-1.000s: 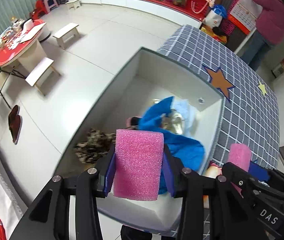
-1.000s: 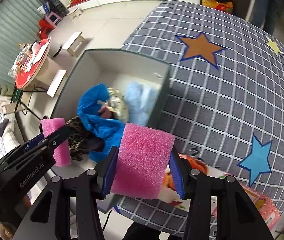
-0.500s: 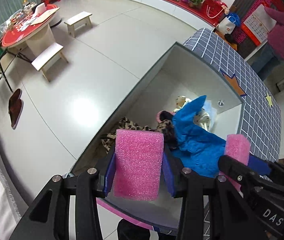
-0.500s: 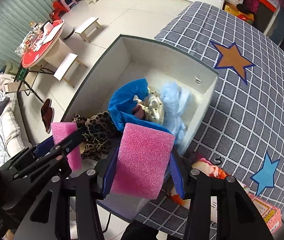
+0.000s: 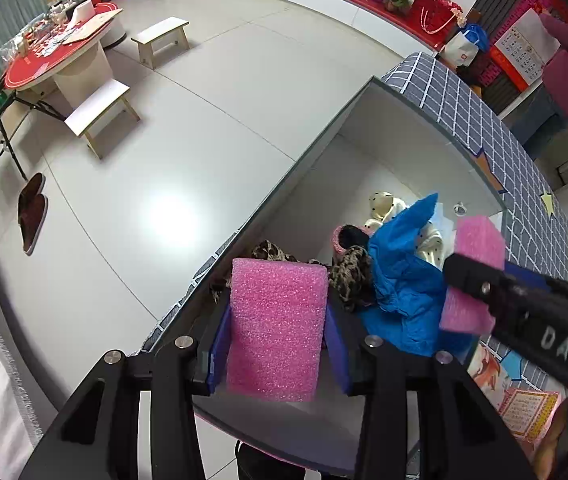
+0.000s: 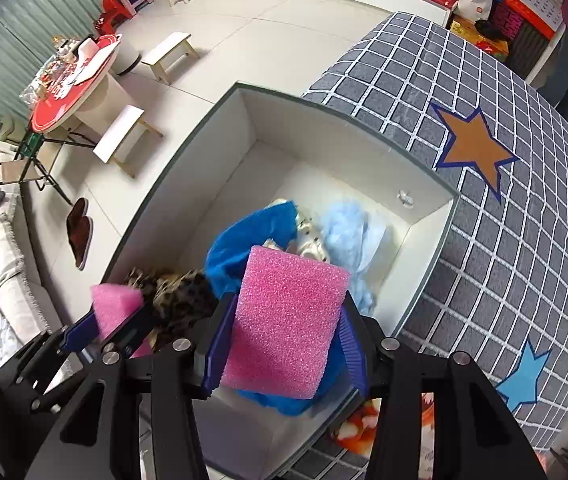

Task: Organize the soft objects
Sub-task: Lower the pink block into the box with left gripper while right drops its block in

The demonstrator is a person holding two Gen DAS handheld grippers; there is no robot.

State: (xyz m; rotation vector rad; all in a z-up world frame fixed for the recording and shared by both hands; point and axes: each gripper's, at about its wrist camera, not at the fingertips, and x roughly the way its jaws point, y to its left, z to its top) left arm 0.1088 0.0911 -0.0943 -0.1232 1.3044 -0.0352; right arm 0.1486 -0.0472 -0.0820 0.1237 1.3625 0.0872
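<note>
Both grippers [image 5: 277, 326] [image 6: 288, 326] shifted over box [image 6: 199, 148], clamping pink sponges; blue garment [image 6: 243, 240], leopard cloth [image 6: 179, 292] inside.

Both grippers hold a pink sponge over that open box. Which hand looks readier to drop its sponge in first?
The right, probably. Its pink sponge hangs over the blue cloth inside the box, while the left gripper holds its sponge above the box's near wall, by the leopard-print cloth.

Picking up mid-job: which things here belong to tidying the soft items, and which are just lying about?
Job: pink sponge in left gripper, pink sponge in right gripper, drawer, blue cloth, leopard fabric.
Lying about: stools, slippers, picture book.
</note>
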